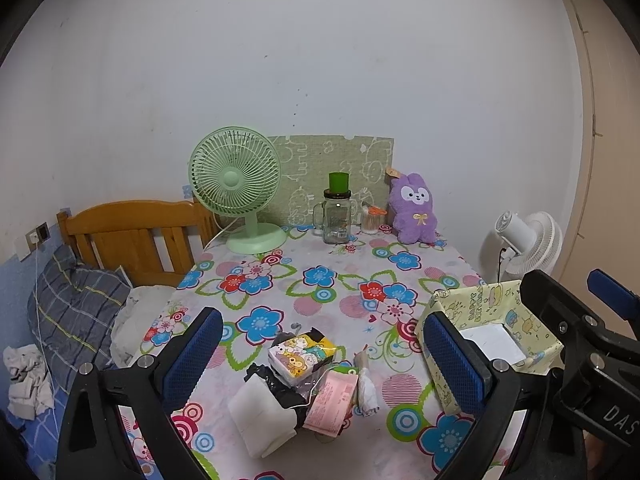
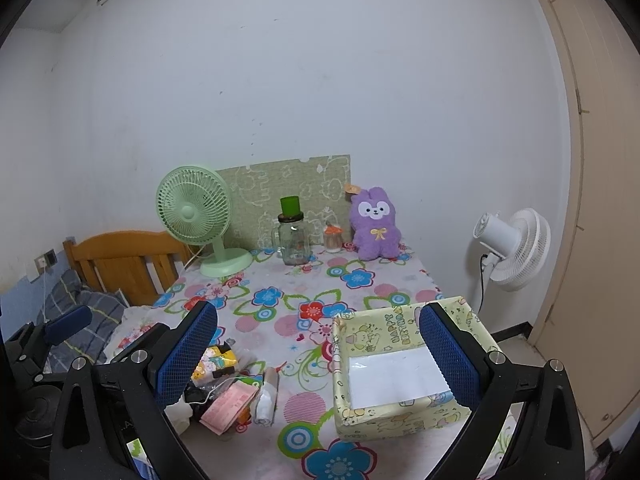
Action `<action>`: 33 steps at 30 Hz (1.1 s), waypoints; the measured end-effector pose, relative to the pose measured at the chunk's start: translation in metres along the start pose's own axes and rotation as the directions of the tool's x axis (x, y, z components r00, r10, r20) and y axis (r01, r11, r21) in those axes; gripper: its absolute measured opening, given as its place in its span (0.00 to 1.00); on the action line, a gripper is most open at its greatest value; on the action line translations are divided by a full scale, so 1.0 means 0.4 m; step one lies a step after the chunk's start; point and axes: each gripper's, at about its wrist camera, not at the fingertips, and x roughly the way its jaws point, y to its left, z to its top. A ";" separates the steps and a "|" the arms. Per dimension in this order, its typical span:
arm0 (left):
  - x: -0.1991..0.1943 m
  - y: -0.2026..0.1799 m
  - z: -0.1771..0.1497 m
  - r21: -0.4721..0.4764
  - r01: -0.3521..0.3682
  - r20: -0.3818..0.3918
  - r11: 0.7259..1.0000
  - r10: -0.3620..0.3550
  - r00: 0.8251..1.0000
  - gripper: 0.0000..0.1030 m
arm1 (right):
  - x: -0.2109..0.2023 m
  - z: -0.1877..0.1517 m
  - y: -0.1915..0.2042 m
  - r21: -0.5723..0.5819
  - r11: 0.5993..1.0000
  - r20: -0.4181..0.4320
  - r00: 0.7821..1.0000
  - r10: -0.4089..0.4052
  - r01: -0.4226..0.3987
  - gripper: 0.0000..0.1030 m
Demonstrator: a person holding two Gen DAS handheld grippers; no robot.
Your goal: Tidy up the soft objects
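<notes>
A pile of soft things lies on the flowered tablecloth (image 1: pixel 320 296): a cartoon-print tissue pack (image 1: pixel 300 354), a white roll (image 1: pixel 262 414), a black bag (image 1: pixel 276 386), a pink packet (image 1: pixel 332 402) and a small rolled bundle (image 1: pixel 366 384). The pile also shows in the right wrist view (image 2: pixel 228 384). An open yellow "Happy Birthday" box (image 2: pixel 400 364) stands to its right. A purple plush bunny (image 1: pixel 412 214) sits at the back. My left gripper (image 1: pixel 320 364) is open above the pile. My right gripper (image 2: pixel 320 360) is open, hovering near the box's left side.
A green desk fan (image 1: pixel 236 188), a glass jar with green cup (image 1: pixel 336 216), a toothpick holder (image 1: pixel 372 220) and a green board (image 1: pixel 332 176) stand at the table's back. A white floor fan (image 2: pixel 512 248) is to the right. A bed with wooden headboard (image 1: pixel 132 236) is left.
</notes>
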 end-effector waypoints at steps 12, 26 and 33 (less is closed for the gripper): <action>-0.001 -0.002 -0.002 0.001 0.000 0.000 1.000 0.000 1.000 0.98 | 0.002 0.002 -0.004 0.009 1.000 -0.003 1.000 0.007 -0.007 0.99; 0.007 0.006 -0.013 0.000 -0.007 -0.001 1.000 0.007 1.000 0.98 | 0.013 -0.002 0.004 -0.003 1.000 -0.009 1.000 0.015 -0.015 0.97; 0.021 0.008 -0.028 0.003 0.021 -0.008 1.000 -0.021 1.000 0.92 | 0.020 -0.016 0.008 0.006 1.000 -0.013 1.000 0.026 -0.026 0.97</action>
